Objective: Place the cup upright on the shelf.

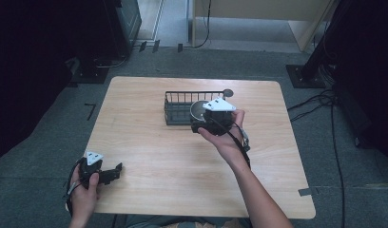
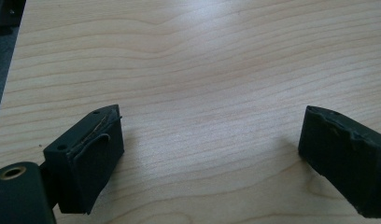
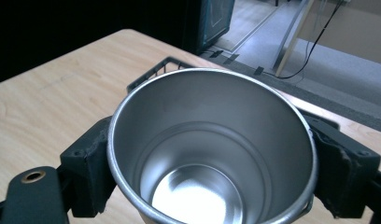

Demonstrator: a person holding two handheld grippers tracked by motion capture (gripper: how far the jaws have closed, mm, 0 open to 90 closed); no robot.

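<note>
Shiny and round, the steel cup (image 3: 212,154) sits right in front of my right tongs' camera. My right tongs (image 3: 212,175) are clamped on it, one black pad pressing each side of its rim. I can look straight down into the cup and see its bright bottom.

From the high view, my right tongs (image 1: 216,118) hold the cup (image 1: 198,110) up over the black wire basket (image 1: 178,108). That basket stands near the far edge of the table (image 1: 149,156), about the middle of that edge. A small dark round thing (image 1: 227,92) lies just beside the basket's far right corner.

My left tongs (image 1: 106,173) rest near the left corner of the table's near edge. Their jaws are wide apart with bare wood between them (image 2: 212,149).
</note>
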